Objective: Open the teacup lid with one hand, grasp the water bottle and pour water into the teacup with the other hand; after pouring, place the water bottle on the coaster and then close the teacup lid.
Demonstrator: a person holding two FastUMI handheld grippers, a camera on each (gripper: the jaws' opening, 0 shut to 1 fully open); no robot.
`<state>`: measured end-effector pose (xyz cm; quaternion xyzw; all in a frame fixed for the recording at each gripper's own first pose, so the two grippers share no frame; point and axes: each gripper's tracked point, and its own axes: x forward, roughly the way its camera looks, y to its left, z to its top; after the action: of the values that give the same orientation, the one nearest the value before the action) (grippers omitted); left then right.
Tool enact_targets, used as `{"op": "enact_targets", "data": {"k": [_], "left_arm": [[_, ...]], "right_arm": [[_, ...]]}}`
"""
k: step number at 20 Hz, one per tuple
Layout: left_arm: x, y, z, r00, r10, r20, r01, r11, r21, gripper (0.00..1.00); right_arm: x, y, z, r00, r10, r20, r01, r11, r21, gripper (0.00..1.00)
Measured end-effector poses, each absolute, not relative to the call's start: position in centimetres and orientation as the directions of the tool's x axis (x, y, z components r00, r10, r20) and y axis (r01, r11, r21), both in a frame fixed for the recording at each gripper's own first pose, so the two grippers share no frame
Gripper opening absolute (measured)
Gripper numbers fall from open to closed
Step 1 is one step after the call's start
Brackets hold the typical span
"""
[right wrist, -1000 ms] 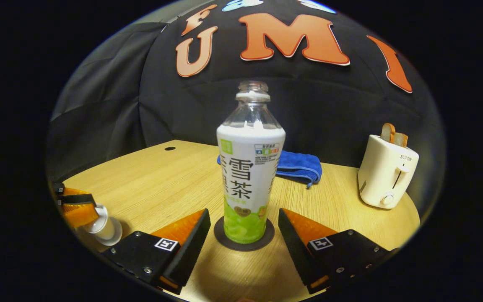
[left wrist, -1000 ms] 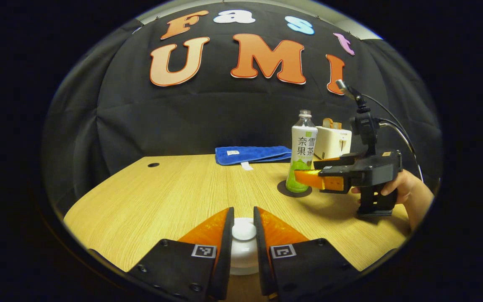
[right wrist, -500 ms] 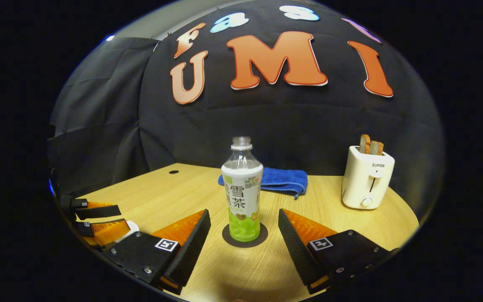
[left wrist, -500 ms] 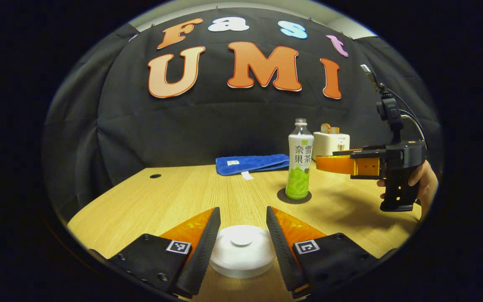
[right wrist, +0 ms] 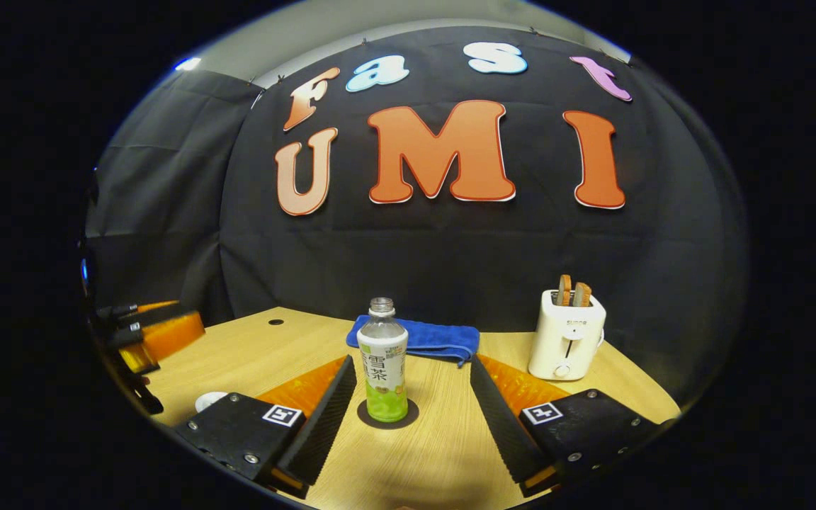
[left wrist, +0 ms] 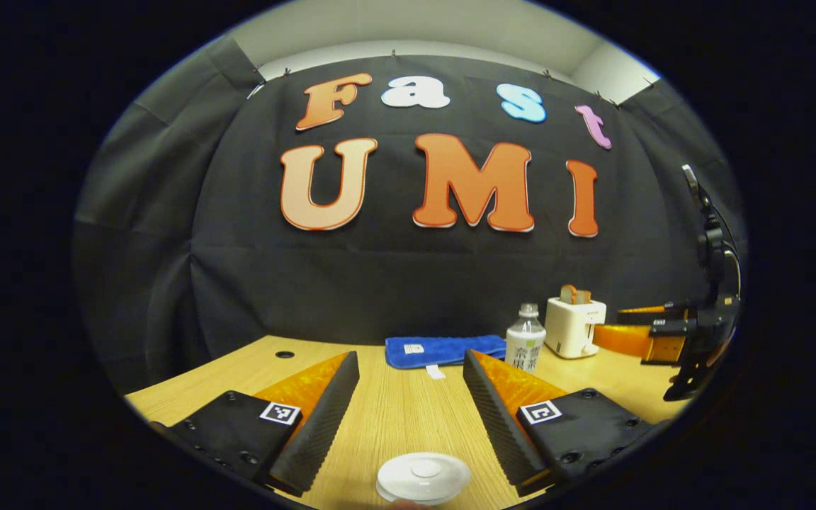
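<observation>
Teacup lid (left wrist: 423,476): on the table (left wrist: 394,411), low at the view's edge, cup beneath hidden — apart from the left gripper (left wrist: 408,397), fingers spread wide.
Water bottle (right wrist: 382,368): upright on coaster (right wrist: 408,416) — ahead of the right gripper (right wrist: 411,404), agape, not touching.

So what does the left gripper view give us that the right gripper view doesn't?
Left gripper view: the lid's full top, near the open left gripper. Right gripper view: the coaster under the upright bottle, ahead of the open right gripper. Both: bottle, toaster, towel, table.
</observation>
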<state>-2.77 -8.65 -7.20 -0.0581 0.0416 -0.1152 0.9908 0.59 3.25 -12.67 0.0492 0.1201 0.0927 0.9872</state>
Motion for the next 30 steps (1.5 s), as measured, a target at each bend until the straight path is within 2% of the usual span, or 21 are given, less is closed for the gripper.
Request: {"op": "enact_targets", "data": {"k": [6, 15, 20, 26, 30], "left_arm": [[-2.0, -7.0, -3.6, 0.983, -0.181, 0.002, 0.180, 0.974, -0.141, 0.97], [-3.7, -6.2, 3.8, 0.978, -0.170, 0.120, 0.187, 0.971, -0.152, 0.95], [-4.2, -7.0, 4.2, 0.980, -0.167, 0.104, 0.180, 0.975, -0.131, 0.96], [-3.2, -6.3, 1.3, 0.991, -0.134, 0.011, 0.135, 0.983, -0.124, 0.96], [-1.5, -6.6, -1.4, 0.987, -0.149, -0.068, 0.138, 0.980, -0.144, 0.95]], "right_arm": [[-0.2, 1.7, -11.2, 0.965, 0.153, -0.212, -0.134, 0.986, 0.103, 0.97], [-2.3, 2.9, -7.0, 0.969, 0.194, -0.155, -0.180, 0.979, 0.098, 0.97], [-3.4, 1.8, -7.3, 0.970, 0.175, -0.166, -0.158, 0.981, 0.109, 0.97], [-3.4, 0.6, -7.6, 0.976, 0.129, -0.174, -0.116, 0.990, 0.083, 0.97], [-2.8, 1.9, -6.9, 0.979, 0.126, -0.158, -0.116, 0.991, 0.072, 0.97]]}}
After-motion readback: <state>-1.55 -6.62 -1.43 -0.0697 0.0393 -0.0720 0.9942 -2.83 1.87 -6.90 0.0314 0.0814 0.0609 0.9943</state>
